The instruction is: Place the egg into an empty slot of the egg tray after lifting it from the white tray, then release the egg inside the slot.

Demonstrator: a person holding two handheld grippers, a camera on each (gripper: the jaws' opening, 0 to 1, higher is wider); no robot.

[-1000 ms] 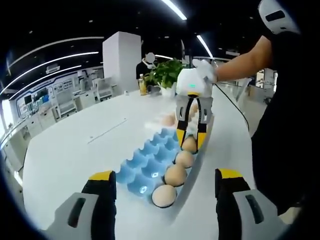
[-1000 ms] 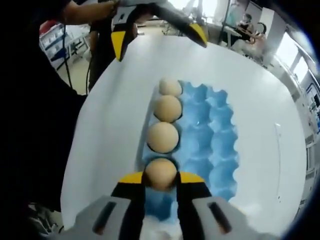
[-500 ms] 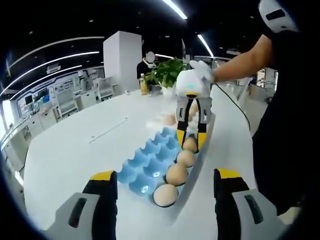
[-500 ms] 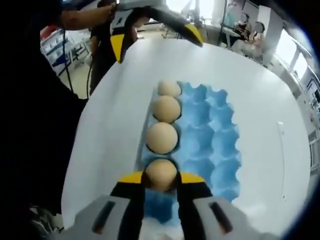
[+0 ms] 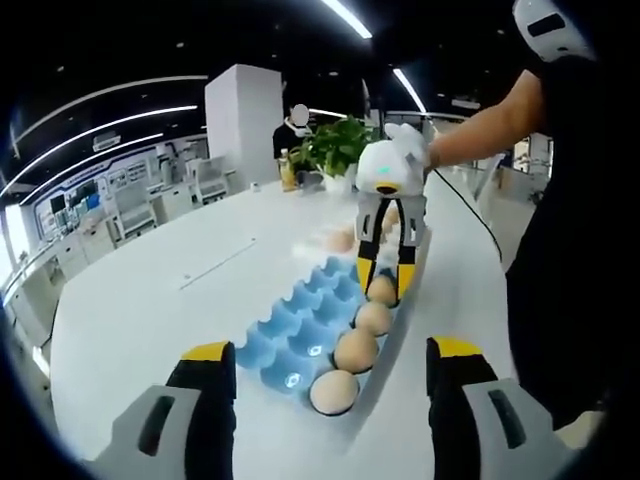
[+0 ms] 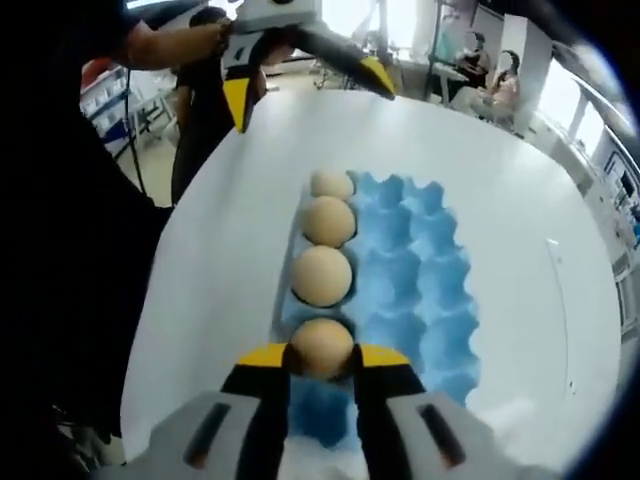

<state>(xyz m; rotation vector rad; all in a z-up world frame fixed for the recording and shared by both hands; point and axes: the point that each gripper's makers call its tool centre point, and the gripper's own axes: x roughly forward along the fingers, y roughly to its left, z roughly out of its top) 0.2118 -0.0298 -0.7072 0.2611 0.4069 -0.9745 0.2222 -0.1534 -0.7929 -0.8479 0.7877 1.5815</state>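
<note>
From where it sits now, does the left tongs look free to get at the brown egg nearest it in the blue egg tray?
Probably yes. The left tongs are open, and the nearest brown egg sits exposed at the near end of the blue egg tray. The right tongs grip an egg at the row's far end, leaving the way free.

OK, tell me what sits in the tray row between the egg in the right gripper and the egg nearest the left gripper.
Right gripper view: two eggs, one and another, sit between the held egg and the far egg.
</note>
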